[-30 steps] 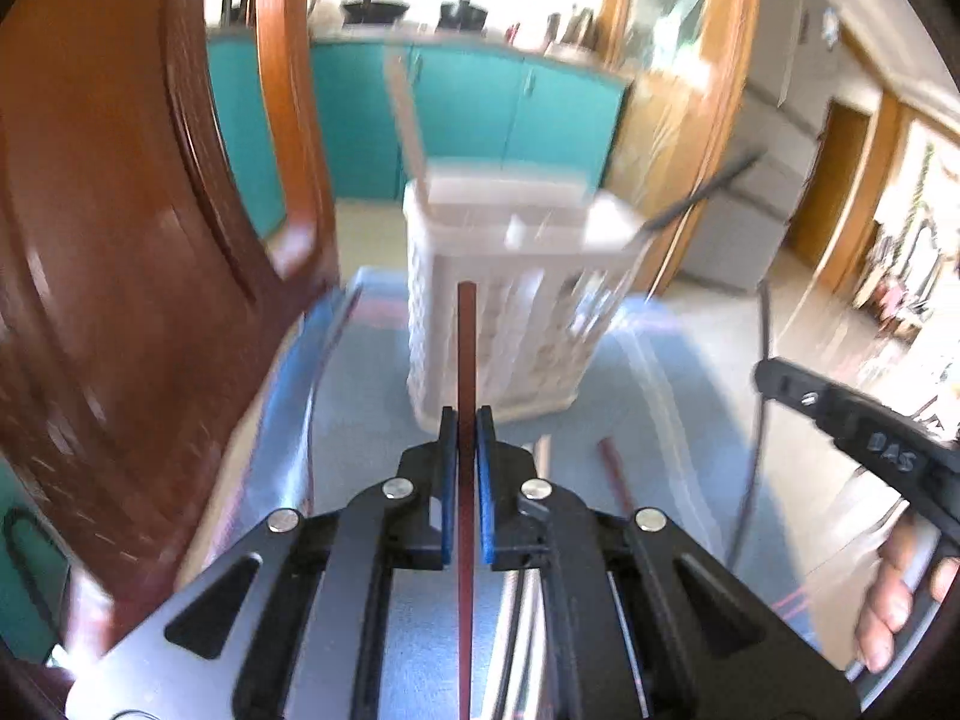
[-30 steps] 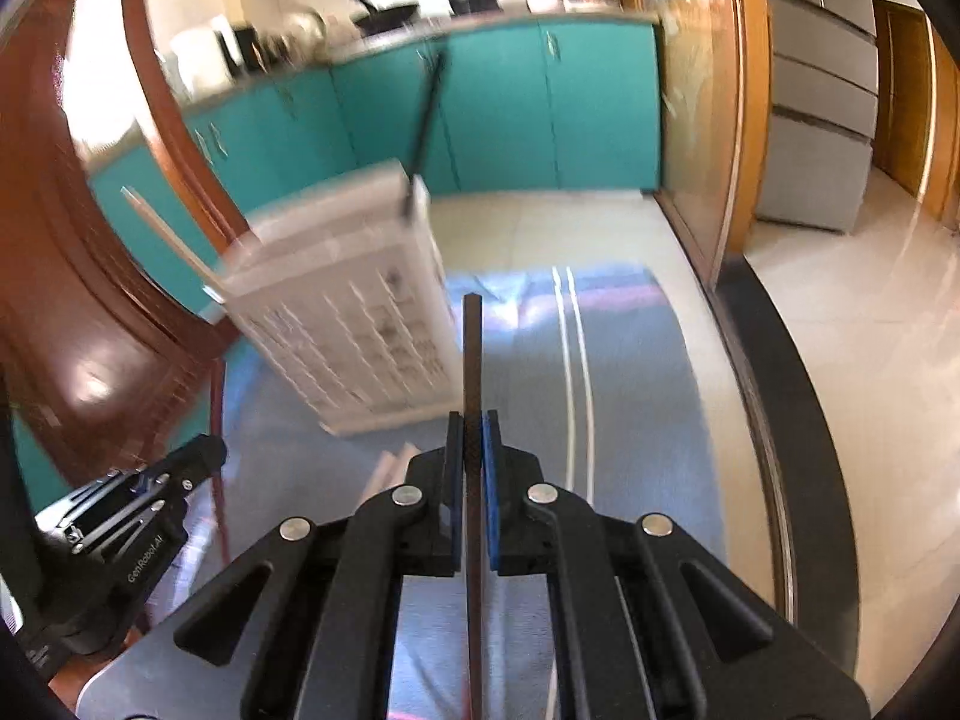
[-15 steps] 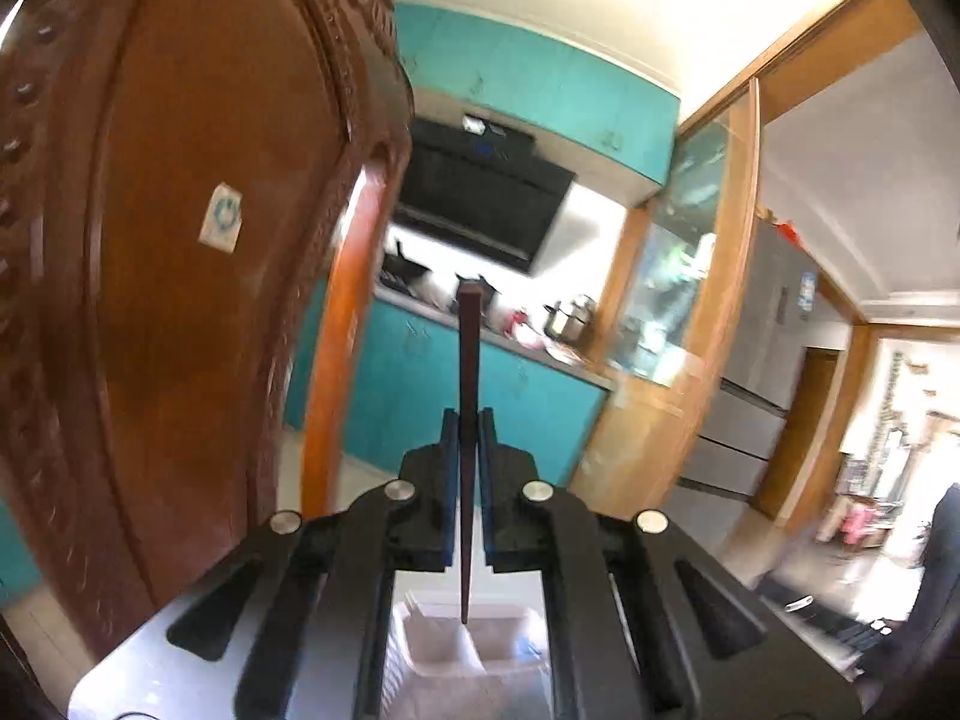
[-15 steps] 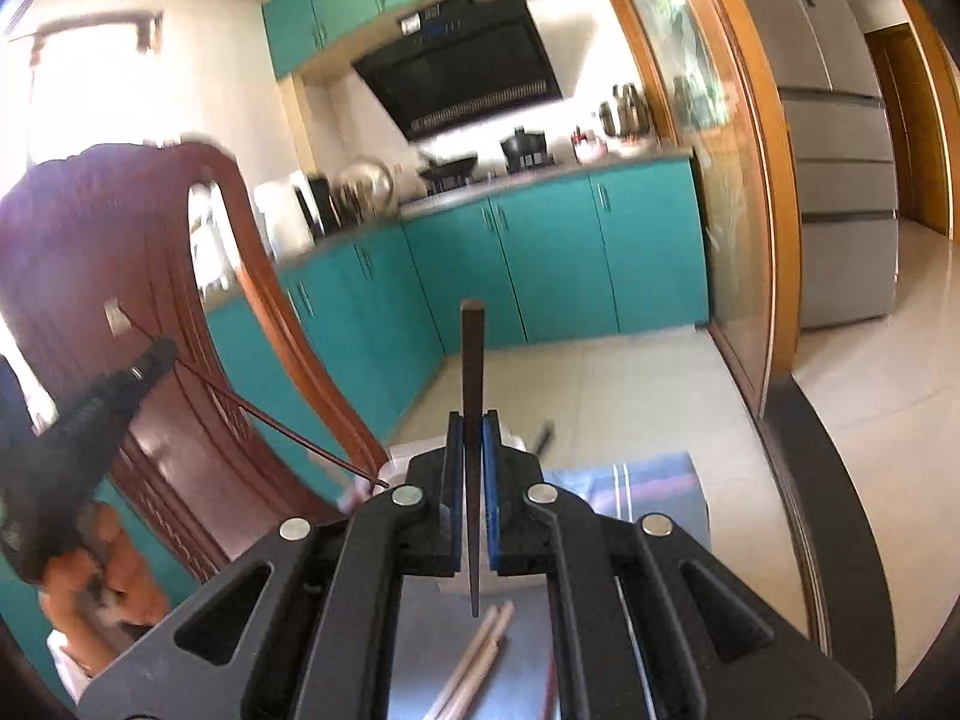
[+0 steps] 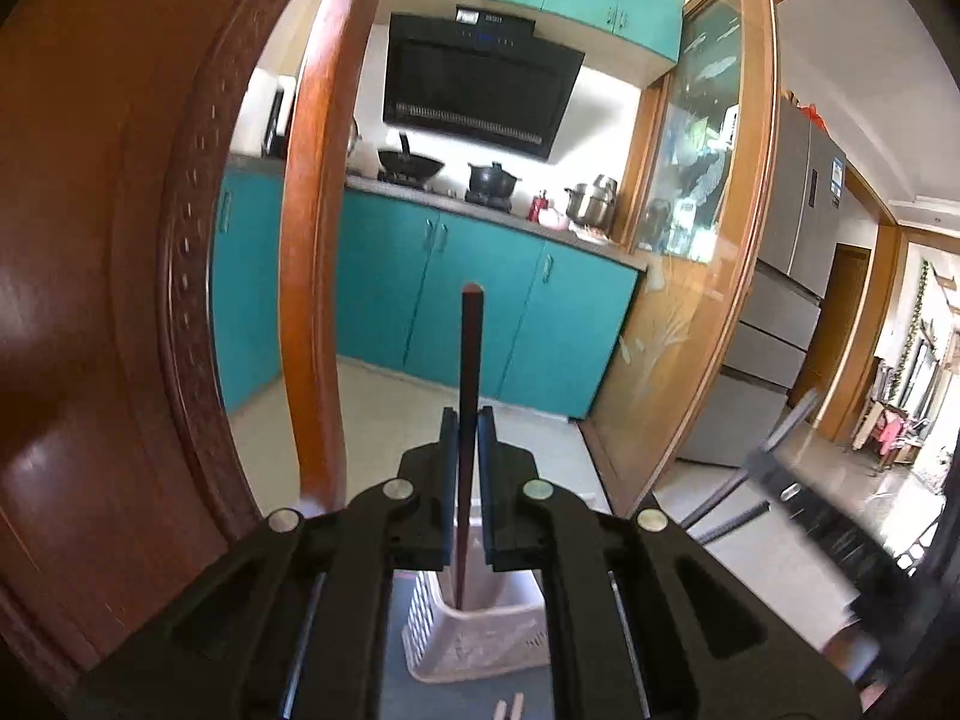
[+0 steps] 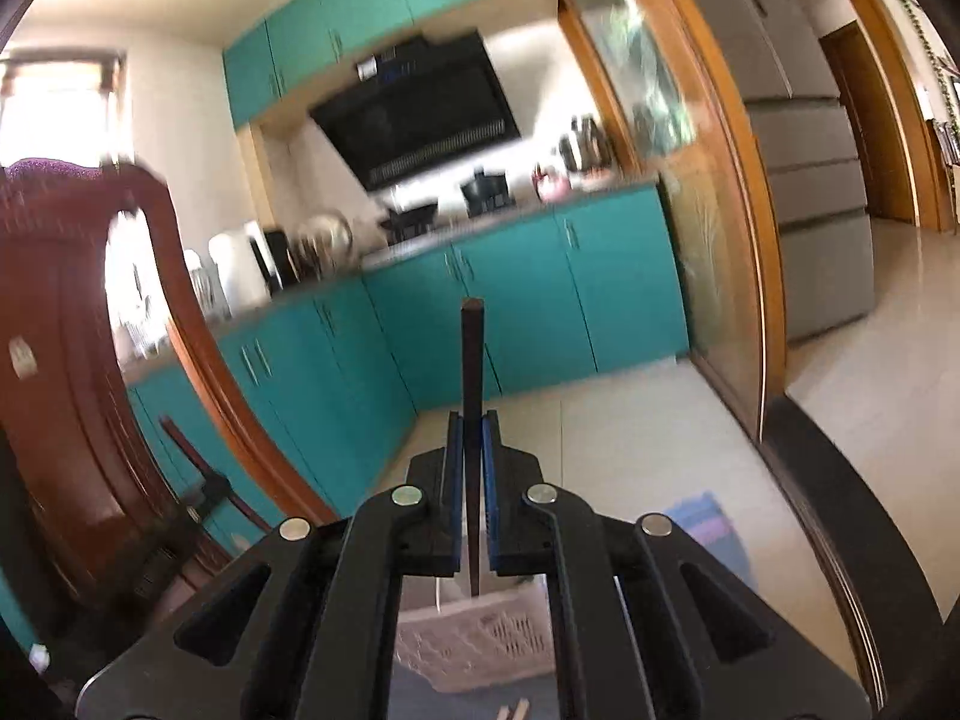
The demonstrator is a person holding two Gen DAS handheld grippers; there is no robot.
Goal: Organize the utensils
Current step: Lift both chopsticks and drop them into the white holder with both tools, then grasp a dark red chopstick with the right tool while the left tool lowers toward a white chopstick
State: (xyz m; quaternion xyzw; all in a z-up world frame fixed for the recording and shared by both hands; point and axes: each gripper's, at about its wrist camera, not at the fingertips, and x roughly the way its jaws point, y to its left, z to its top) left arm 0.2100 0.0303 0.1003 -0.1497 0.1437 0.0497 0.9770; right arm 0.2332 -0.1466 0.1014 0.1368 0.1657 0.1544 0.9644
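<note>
With each gripper clamped on a dark chopstick, left gripper (image 5: 468, 438) and right gripper (image 6: 472, 444) hang above the white basket (image 5: 480, 630). I judge both chopsticks still need dropping in; pale chopsticks (image 6: 513, 708) remain on the surface.

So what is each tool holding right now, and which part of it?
Each holds a dark wooden chopstick upright by its middle: the left tool grips a reddish-brown one, the right tool a darker one.
</note>
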